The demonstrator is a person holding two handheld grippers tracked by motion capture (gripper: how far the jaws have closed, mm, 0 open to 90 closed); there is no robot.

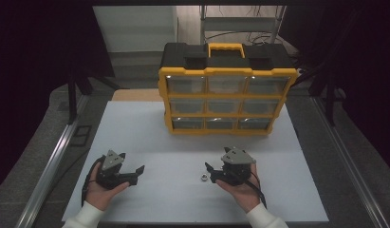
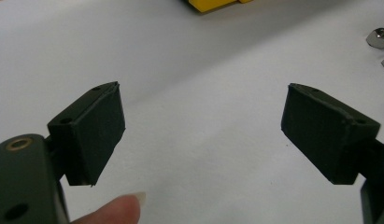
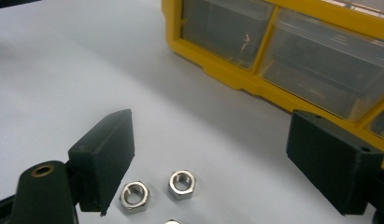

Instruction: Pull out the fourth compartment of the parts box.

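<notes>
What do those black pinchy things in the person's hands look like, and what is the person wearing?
Both the left gripper and the right gripper are black, each with two flat, blocky jaws. Each carries a grey three-cornered plate on top, and a thin black cable trails from the right one. A small brass ring sits near one jaw. The sleeves are white.

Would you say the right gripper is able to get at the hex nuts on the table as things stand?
Probably yes: the right gripper stands open just above the hex nuts, nothing lying between them on the white table.
</notes>
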